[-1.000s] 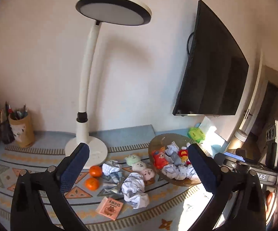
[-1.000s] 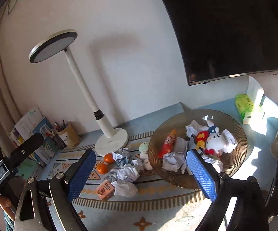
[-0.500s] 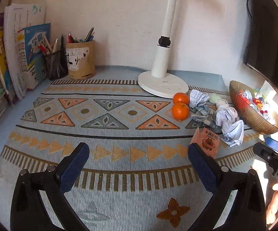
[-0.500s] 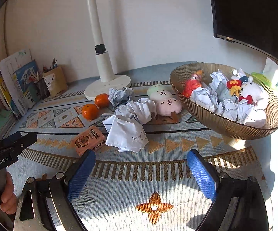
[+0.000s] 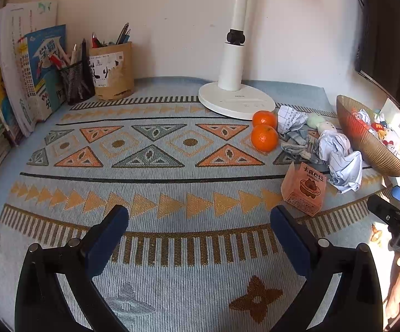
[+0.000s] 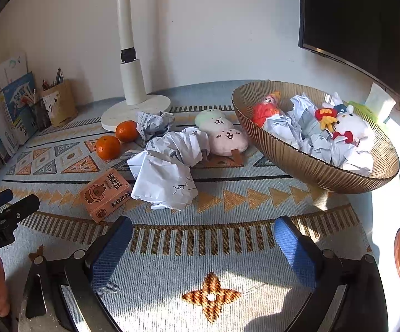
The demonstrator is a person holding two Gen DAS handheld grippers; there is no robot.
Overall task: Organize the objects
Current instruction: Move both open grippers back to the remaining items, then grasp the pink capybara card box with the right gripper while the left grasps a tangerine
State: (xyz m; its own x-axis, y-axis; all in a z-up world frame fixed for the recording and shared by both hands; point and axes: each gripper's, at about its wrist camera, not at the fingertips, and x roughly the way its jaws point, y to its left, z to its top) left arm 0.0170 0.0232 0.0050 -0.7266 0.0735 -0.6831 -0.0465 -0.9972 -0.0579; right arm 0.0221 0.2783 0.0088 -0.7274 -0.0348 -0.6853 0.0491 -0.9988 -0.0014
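Lying loose mid-counter, near the back: crumpled paper, biggest wad, w/ an orange box touching its left side and two oranges just behind that, by the lamp base. A smaller wad sits beside the rear orange. Two plush toys, one green, one pink, lie btwn the paper and the bowl. Bowl stands at the right edge of the mat, holding more paper wads plus a red toy and a white one. Pen cups and books line the back-left corner; a dark screen hangs on the wall at right.

Right claw: jaws opening, already spread wide, nothing btwn them, over the mat's front edge, short of the paper. Left claw: also wide, empty, over bare mat left of the box.
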